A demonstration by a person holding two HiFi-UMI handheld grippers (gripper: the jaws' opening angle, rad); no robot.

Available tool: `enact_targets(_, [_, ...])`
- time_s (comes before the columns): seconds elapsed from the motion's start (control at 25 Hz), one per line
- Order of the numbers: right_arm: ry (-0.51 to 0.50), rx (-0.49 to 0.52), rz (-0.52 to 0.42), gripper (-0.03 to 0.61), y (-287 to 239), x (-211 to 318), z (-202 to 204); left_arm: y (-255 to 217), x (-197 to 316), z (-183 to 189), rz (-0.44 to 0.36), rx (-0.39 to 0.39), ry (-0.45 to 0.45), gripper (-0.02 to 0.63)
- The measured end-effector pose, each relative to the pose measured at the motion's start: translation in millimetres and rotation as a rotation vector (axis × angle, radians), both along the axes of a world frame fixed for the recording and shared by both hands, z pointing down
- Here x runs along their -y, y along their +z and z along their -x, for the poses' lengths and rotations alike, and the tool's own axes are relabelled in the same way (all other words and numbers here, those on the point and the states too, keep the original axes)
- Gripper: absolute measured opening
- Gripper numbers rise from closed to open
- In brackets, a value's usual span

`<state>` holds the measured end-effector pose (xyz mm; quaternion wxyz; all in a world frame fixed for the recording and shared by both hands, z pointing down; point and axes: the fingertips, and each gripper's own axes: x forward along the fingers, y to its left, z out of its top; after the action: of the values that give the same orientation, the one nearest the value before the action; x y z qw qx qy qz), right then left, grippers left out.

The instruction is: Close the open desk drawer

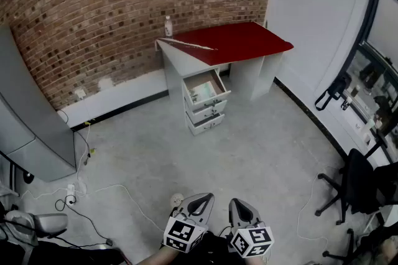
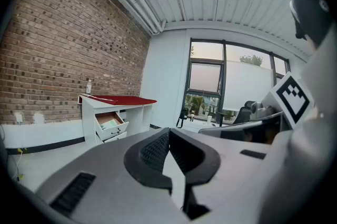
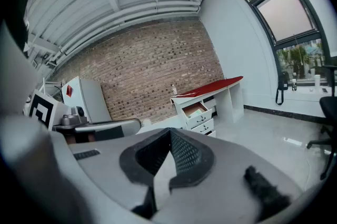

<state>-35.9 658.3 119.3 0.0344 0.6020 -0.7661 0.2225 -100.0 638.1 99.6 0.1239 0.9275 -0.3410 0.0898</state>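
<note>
We hold both grippers low and close to us, well apart from the desk (image 1: pixel 245 41), which stands against the brick wall. The left gripper (image 1: pixel 200 198) has its jaws together with nothing between them, and so does the right gripper (image 1: pixel 240 204). The open drawer (image 1: pixel 206 90) is the top one of three under the desk's left end. It is pulled out toward us, with something pale lying inside.

We judge that the approach comes first: we should walk up and face the drawer squarely. The closed jaw tips can then go flat against the middle of its front, near the handle. A straight, steady push should bring it flush; pressing one corner could skew it.

We can read no writing. The bottle (image 1: pixel 168 26) at the desk's back left corner is too small to show its label, and the gripper cubes carry only black-and-white square markers.
</note>
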Motion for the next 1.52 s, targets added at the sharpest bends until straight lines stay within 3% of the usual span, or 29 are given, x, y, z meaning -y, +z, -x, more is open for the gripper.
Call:
enact_targets(0.36, [0.000,0.002,0.001,0.012,-1.9,-8.6,2.5,-1.0,-6.6,6.0,-0.004,0.004,-0.010,0.009])
enact_targets(0.56, [-0.003,0.061,-0.023,0.012,-6.4,-11.1,4.2,-2.4,-11.3,7.8,0.007,-0.006,-0.022,0.009])
enact_targets(0.96, [0.032,0.041,-0.004,0.012,0.7,6.8,-2.0,3.1,4.0,4.3,0.023,-0.007,-0.009,0.009])
enact_targets(1.2, [0.032,0.024,0.010,0.012,7.5,39.7,-18.6,12.3,41.0,-15.2,0.046,-0.021,-0.003,0.009])
enact_targets(1.52, [0.024,0.051,0.001,0.012,2.0,129.9,-39.1,6.6,128.3,-37.1,0.039,-0.011,-0.007,0.009])
